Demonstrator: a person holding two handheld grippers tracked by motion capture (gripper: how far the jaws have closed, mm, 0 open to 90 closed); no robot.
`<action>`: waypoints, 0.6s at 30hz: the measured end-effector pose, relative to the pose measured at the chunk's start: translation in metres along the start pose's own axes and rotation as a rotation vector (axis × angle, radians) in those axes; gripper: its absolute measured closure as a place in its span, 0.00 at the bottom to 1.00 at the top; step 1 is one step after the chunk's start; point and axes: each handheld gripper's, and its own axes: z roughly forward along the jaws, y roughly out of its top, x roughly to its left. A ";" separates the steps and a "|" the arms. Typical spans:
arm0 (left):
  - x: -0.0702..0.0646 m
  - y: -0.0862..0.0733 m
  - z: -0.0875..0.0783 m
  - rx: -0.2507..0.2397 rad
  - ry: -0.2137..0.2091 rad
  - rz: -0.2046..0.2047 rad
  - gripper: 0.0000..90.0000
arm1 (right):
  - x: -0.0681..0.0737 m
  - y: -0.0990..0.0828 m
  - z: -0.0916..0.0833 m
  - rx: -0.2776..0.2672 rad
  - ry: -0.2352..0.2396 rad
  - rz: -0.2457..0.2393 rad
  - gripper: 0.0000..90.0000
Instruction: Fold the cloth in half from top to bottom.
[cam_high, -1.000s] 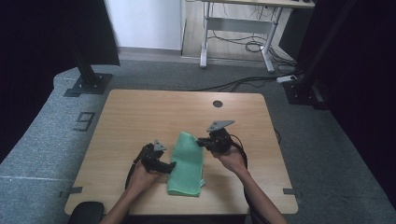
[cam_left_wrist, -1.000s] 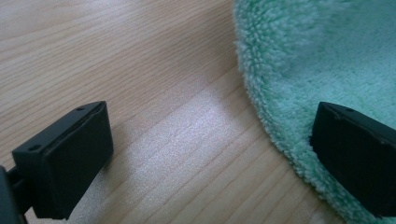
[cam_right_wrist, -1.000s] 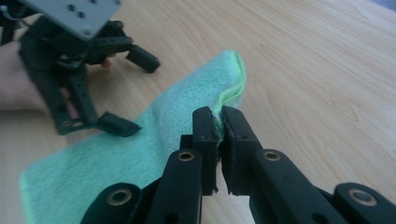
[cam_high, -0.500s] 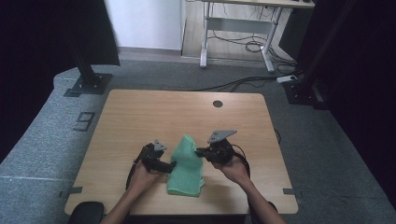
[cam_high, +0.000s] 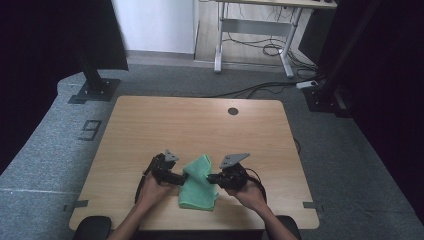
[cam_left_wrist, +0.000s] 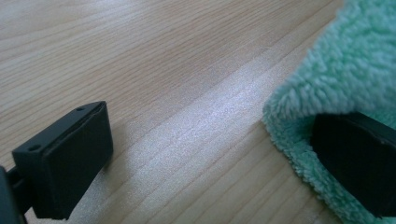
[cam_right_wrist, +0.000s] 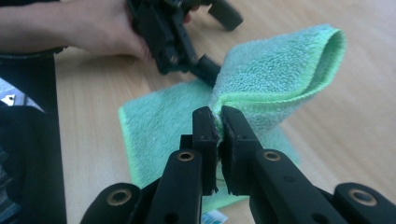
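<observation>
1. Right gripper (cam_right_wrist: 218, 122) pinches the green towel's (cam_high: 198, 182) corner, folding it at the table's (cam_high: 200, 120) near edge.
2. Left gripper (cam_high: 176, 177) gapes, one jaw under the cloth.
3. Align edges before release.

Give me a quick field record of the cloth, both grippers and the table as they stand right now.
cloth: green towel, partly folded, far end lifted off the table
right gripper: jaws shut on the towel's folded edge
left gripper: jaws wide apart, one jaw tucked inside the towel's fold, the other over bare wood
left grip: not pinching
table hole: far side, away from the work
</observation>
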 end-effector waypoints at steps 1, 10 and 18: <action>0.000 0.000 0.000 0.000 0.001 -0.001 0.00 | 0.001 -0.002 0.002 0.003 0.007 0.001 0.94; 0.000 0.000 0.000 -0.001 0.001 -0.003 0.00 | 0.008 -0.022 0.016 0.038 0.040 0.028 0.93; 0.000 0.000 0.000 -0.002 -0.002 -0.001 0.00 | 0.014 -0.038 0.022 0.063 0.043 0.037 0.93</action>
